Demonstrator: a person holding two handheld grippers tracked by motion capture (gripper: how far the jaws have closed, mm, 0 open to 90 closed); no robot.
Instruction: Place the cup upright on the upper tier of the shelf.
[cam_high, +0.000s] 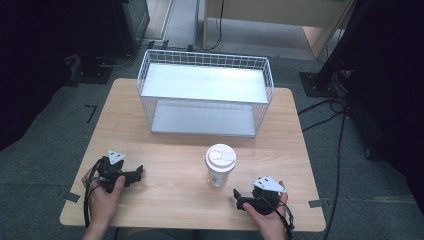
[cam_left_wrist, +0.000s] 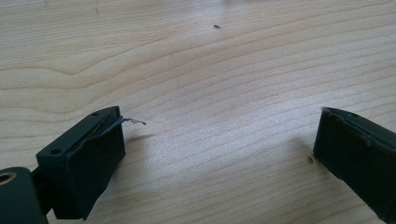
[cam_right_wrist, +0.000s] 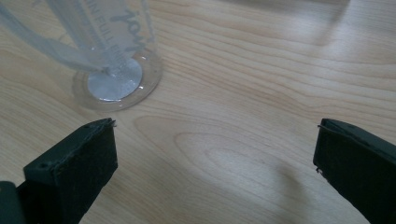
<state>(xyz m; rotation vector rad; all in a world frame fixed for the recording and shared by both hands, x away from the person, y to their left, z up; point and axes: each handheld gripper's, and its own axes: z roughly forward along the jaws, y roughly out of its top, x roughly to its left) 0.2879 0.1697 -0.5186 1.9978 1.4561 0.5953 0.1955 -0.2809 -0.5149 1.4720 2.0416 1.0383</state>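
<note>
Both of your tongs, left (cam_high: 134, 175) and right (cam_high: 239, 197), rested spread and empty on the tabletop (cam_high: 165, 165), so the step was likely pre-grasp: next, close around the lidded cup (cam_high: 220, 165) standing between them.

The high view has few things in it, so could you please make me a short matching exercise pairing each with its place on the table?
Things:
1. wire basket
2. cup
3. left gripper
4. right gripper

Places:
A. near edge, at the right, jaws open, beside the cup
B. middle of the table, upright, white lid on
C. far side of the table, nothing in it
D. near edge, at the left, jaws open over bare wood

Pairs: 1-C, 2-B, 3-D, 4-A
</note>
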